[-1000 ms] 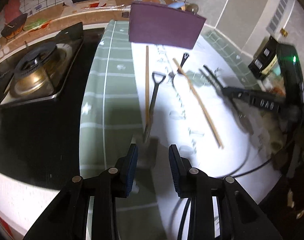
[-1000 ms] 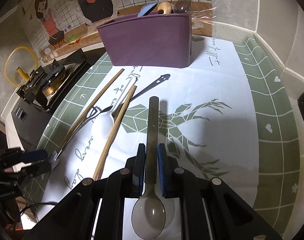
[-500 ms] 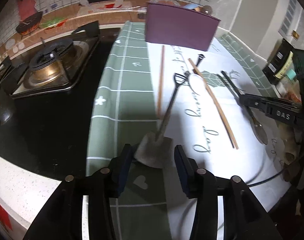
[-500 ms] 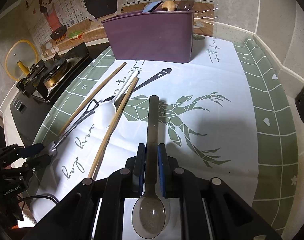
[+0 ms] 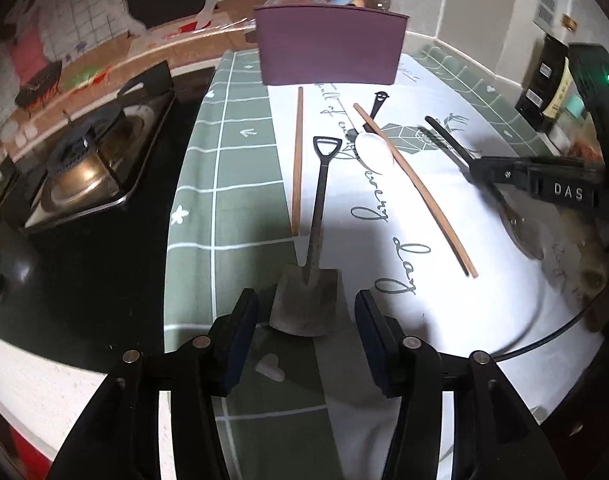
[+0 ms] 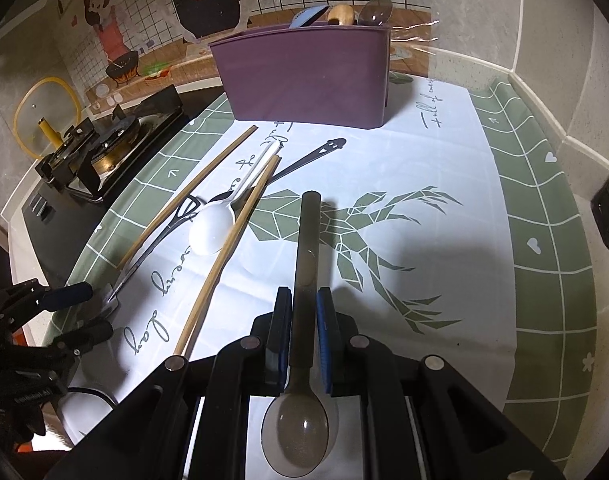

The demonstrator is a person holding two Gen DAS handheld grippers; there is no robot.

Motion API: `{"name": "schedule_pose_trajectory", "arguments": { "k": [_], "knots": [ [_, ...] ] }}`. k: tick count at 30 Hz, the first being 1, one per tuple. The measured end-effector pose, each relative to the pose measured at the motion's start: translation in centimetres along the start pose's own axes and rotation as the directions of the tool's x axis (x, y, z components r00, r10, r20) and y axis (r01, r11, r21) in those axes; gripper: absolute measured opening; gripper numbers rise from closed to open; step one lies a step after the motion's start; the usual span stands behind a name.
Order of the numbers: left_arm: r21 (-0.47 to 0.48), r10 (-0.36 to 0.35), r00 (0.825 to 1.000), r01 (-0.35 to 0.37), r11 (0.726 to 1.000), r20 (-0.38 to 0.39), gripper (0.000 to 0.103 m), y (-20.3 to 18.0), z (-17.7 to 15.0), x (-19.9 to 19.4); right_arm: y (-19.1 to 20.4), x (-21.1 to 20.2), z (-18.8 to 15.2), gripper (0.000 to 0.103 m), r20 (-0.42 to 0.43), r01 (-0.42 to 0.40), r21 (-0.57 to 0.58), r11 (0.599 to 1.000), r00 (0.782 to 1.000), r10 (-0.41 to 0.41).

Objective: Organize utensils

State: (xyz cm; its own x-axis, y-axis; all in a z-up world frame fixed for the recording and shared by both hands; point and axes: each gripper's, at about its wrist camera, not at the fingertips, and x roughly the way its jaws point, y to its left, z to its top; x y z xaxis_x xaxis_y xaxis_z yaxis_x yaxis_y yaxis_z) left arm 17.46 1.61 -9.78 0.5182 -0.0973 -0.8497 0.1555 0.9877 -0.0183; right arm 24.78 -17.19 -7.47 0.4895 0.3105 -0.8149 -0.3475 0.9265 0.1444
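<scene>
My left gripper (image 5: 306,336) stands open over the near edge of the cloth. The grey blade of a shovel-shaped spoon (image 5: 304,304) lies between its fingers, and neither pad touches it. Its black handle runs away toward the purple utensil holder (image 5: 330,46). Two wooden chopsticks (image 5: 297,160) (image 5: 414,188), a white spoon (image 5: 374,148) and a black smiley-handled utensil (image 5: 380,100) lie loose on the cloth. My right gripper (image 6: 303,320) is shut on the handle of a smoky translucent spoon (image 6: 296,436), bowl toward the camera. The holder (image 6: 308,76) stands beyond with several utensils in it.
A gas stove (image 5: 88,168) sits on the black hob left of the green-and-white cloth (image 5: 224,200). Dark bottles (image 5: 544,80) stand at the right edge. A black cable (image 5: 544,336) curves over the near right corner. A yellow-rimmed glass lid (image 6: 44,120) leans against the wall.
My left gripper's jaws have spread wider and its view has tilted, so the shovel spoon's blade now shows between the fingers. The right gripper holds the smoky spoon as before.
</scene>
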Motion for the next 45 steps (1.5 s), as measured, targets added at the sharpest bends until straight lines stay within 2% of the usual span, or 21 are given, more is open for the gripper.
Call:
{"name": "schedule_pose_trajectory", "arguments": {
  "k": [1,2,6,10,13,19,25,35,36,37,41,45],
  "knots": [
    [-0.007,0.011,1.0,-0.011,1.0,0.0,0.036,0.0,0.0,-0.1,-0.1,0.0,0.0,0.012,0.0,-0.002,0.0,1.0,1.0,0.002],
    [-0.01,0.009,1.0,-0.009,1.0,0.001,0.034,0.1,0.0,-0.2,0.0,0.0,0.0,0.012,0.002,0.001,-0.001,1.0,1.0,-0.001],
    [-0.041,0.009,0.999,-0.007,0.999,0.046,0.034,0.9,0.3,-1.5,-0.2,0.3,0.3,0.012,-0.003,0.0,0.002,1.0,1.0,0.0],
    [-0.066,0.021,0.992,-0.013,0.998,0.121,0.033,1.8,2.0,-3.6,-0.2,1.3,1.3,0.014,-0.024,0.033,0.003,0.999,0.999,-0.033],
    [-0.072,0.019,0.989,-0.008,0.997,0.146,0.033,2.1,3.6,-4.5,-0.5,2.2,2.1,0.015,-0.038,0.041,0.021,0.999,0.998,-0.04],
    [-0.022,0.036,0.982,-0.032,0.999,0.187,0.032,1.1,6.3,-6.0,-0.4,2.2,2.5,0.012,-0.042,0.025,0.029,0.999,0.999,-0.023],
    [-0.04,0.024,0.983,-0.017,0.999,0.18,0.031,1.0,8.0,-7.0,-0.5,-0.7,2.9,0.011,0.058,-0.016,0.052,0.999,0.998,0.013],
    [-0.026,0.006,0.974,0.0,1.0,0.227,0.029,0.3,9.9,-8.9,-0.9,-5.1,5.0,0.011,0.194,-0.037,0.069,0.997,0.981,0.023],
    [-0.025,-0.002,0.972,0.008,1.0,0.236,0.014,0.4,10.4,-9.2,-1.0,-5.4,5.2,0.011,0.202,-0.036,0.07,0.997,0.979,0.022],
    [-0.024,-0.016,0.971,0.022,0.999,0.239,0.005,0.5,11.1,-9.4,-0.9,-5.7,5.5,0.011,0.212,-0.036,0.069,0.997,0.977,0.021],
    [-0.022,-0.045,0.959,0.053,0.998,0.279,0.004,1.2,14.1,-10.5,-1.0,-7.6,8.0,0.011,0.261,-0.045,0.062,0.997,0.965,0.027],
    [-0.019,-0.048,0.943,0.057,0.998,0.33,0.004,2.1,17.0,-11.6,-0.5,-10.1,11.5,0.01,0.34,-0.011,0.019,1.0,0.94,0.004]
  ]
}}
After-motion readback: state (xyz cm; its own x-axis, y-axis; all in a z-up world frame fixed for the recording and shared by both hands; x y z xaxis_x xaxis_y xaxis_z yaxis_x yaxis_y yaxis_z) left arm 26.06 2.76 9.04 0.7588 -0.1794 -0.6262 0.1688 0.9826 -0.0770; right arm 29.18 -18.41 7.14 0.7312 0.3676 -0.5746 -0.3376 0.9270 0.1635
